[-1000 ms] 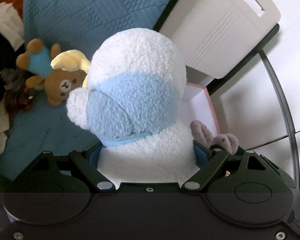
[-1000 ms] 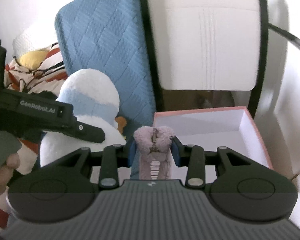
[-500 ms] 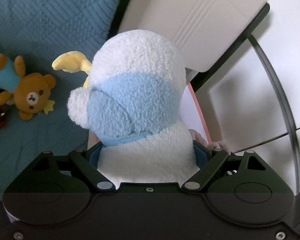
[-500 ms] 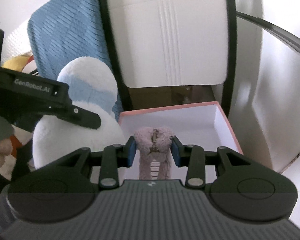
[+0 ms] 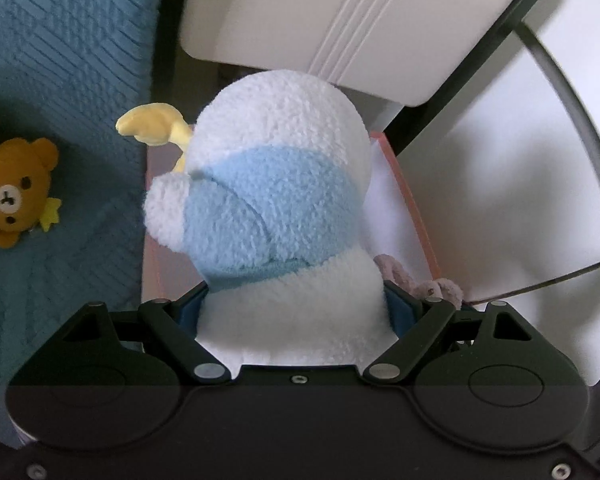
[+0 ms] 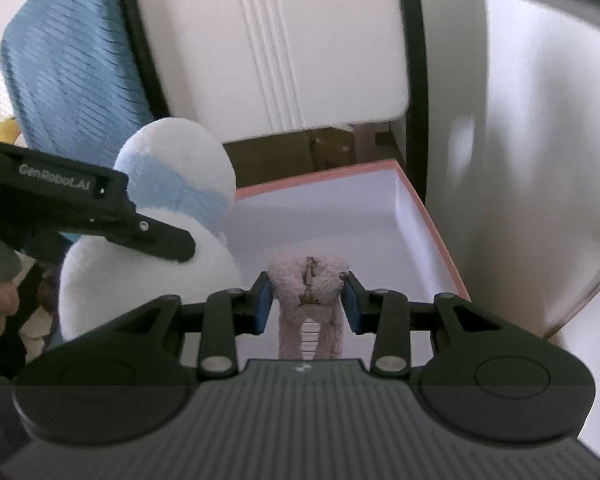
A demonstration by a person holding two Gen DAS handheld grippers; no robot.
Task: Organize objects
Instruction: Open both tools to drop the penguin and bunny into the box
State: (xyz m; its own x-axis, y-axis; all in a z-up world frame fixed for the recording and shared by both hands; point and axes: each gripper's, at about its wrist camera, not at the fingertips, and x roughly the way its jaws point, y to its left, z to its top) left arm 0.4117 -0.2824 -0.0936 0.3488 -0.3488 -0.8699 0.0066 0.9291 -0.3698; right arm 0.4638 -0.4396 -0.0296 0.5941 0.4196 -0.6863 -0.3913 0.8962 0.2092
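Observation:
My left gripper [image 5: 296,312] is shut on a large white and light-blue plush toy [image 5: 276,208] and holds it over the left part of a pink-rimmed white box [image 5: 416,220]. The plush [image 6: 172,208] and the box [image 6: 432,224] also show in the right wrist view. My right gripper [image 6: 306,304] is shut on a small mauve plush toy [image 6: 308,300] and holds it above the box's near side. The mauve toy's ears [image 5: 420,284] peek out at the right in the left wrist view.
A brown bear plush [image 5: 16,196] lies on a blue quilted cushion [image 5: 60,80] to the left. A beige chair back [image 6: 276,48] with a black frame stands behind the box. A white wall [image 6: 540,160] lies to the right.
Both grippers have moved forward and right with their plush toys, toward and over the pink box. The bear and the cushion have slid left in view.

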